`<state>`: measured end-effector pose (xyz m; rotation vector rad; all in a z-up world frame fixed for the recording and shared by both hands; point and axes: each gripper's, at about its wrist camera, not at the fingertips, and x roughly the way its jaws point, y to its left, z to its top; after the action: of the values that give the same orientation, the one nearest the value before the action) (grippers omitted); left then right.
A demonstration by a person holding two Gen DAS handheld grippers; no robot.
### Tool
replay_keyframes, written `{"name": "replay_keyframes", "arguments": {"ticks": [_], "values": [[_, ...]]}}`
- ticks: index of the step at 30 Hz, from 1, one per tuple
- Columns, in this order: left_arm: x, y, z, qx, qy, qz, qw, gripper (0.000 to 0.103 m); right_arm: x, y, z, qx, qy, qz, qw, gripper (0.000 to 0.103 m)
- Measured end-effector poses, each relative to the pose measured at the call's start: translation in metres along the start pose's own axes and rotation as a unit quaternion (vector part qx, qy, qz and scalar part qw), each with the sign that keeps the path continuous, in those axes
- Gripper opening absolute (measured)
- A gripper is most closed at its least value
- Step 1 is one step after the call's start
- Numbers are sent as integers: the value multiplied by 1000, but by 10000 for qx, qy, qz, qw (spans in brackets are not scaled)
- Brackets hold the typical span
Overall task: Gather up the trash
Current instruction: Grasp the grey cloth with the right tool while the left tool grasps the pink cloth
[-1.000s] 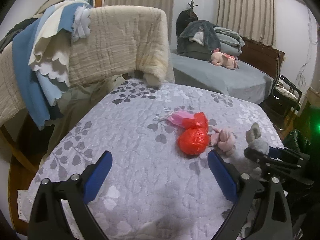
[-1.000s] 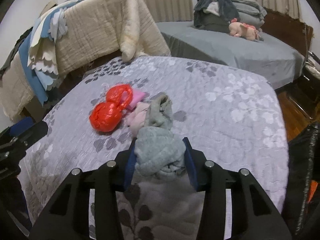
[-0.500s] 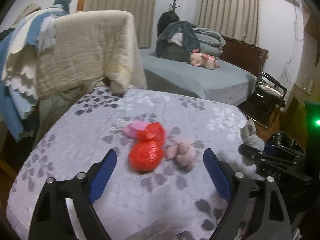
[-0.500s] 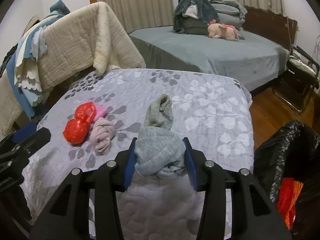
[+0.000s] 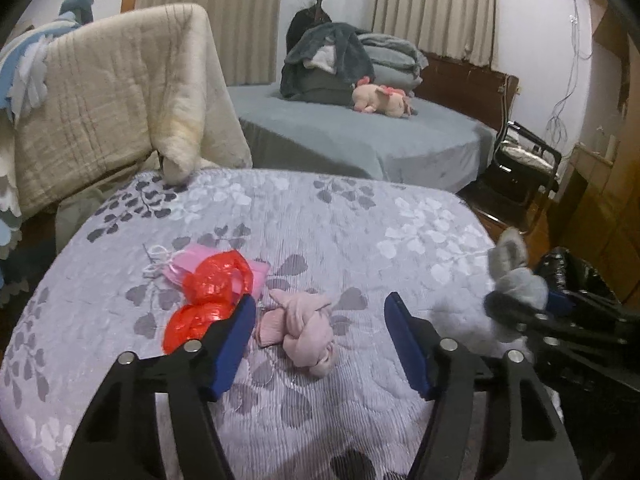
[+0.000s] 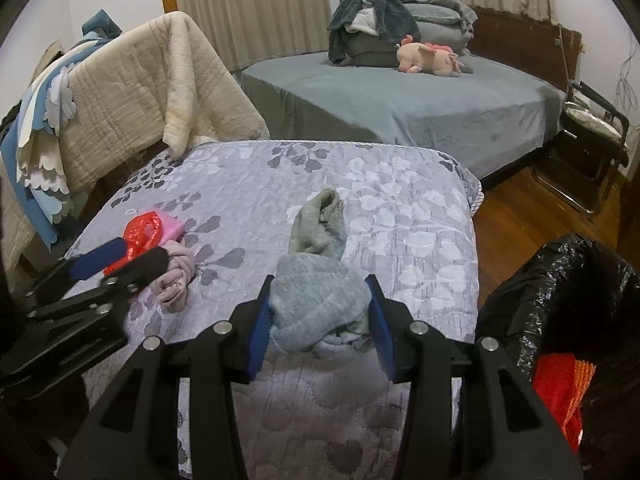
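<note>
- Right hand-held gripper: clenched on a bundled grey knitted sock; a loose olive-grey tail of it is seen sticking out ahead of the blue pads, above the quilt.
- Left hand-held gripper: released, jaws wide, straddling a knotted pale-pink fabric bundle that lies on the grey leaf-print quilted surface. No contact with the pads is seen.
- Crumpled red plastic bag lies just beside the left pad, on top of a flat pink pouch with white string.
- Black plastic trash bag sits off the right edge of the surface, mouth open, with orange-red trash already inside.
- Judged step: grey sock to be carried to the bag, pink bundle to be grasped next.
- Risk: the sock's free tail could catch on the bag rim and be left draped outside when released.
- Risk: the left pad is so near the red bag that it could be pinched along with the pink bundle, or nudged away.
- Risk: the soft bundle could unknot under a shallow pinch and slip out; quilt fabric could be pinched too if the jaws go low.
- Risk: the thin bag mouth could fold shut if brushed.
- Writing: no brand, label or text can be read on any item.
</note>
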<state>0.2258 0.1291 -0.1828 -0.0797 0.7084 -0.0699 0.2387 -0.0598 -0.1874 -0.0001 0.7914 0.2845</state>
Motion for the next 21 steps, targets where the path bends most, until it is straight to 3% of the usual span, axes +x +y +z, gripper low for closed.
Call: {"name": "replay_keyframes", "arguments": {"ticks": [7, 12, 14, 21], "values": [[28, 0, -2, 11, 297, 117, 9995, 60, -2, -4, 0, 23, 21, -22, 10000, 43], [40, 1, -6, 18, 510, 127, 9986, 42, -2, -5, -1, 23, 19, -17, 10000, 43], [39, 2, -6, -36, 503, 110, 9987, 34, -3, -5, -1, 12, 16, -15, 10000, 43], [21, 1, -2, -78, 346, 5, 9994, 30, -12, -2, 2, -17, -32, 5, 10000, 43]]}}
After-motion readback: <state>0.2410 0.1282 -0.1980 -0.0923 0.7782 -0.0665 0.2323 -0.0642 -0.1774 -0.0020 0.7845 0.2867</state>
